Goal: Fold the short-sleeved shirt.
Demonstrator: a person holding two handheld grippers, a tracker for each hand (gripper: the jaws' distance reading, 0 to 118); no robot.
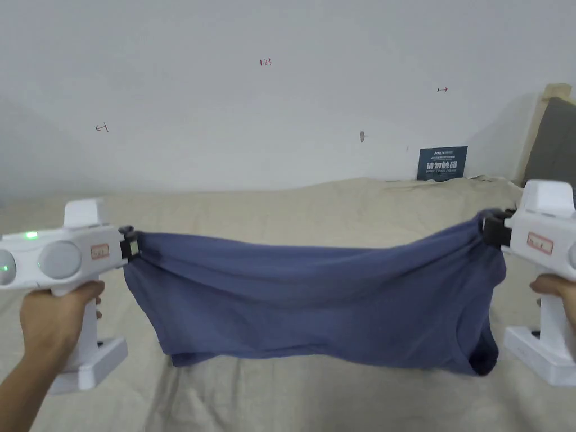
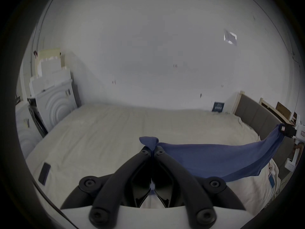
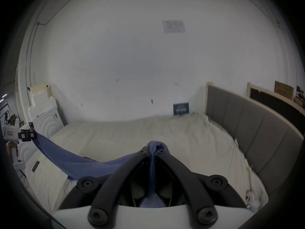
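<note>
Head view: blue short-sleeved shirt (image 1: 304, 304) hangs doubled above the bed (image 1: 315, 202), left claw (image 1: 130, 246) and right claw (image 1: 488, 229) each clamped on a top corner; laying down and remaining folds pending.

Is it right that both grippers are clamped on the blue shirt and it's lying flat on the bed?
Not quite. Both the left gripper and right gripper are clamped on the blue shirt, but it hangs stretched between them above the bed, as the head view shows.
</note>
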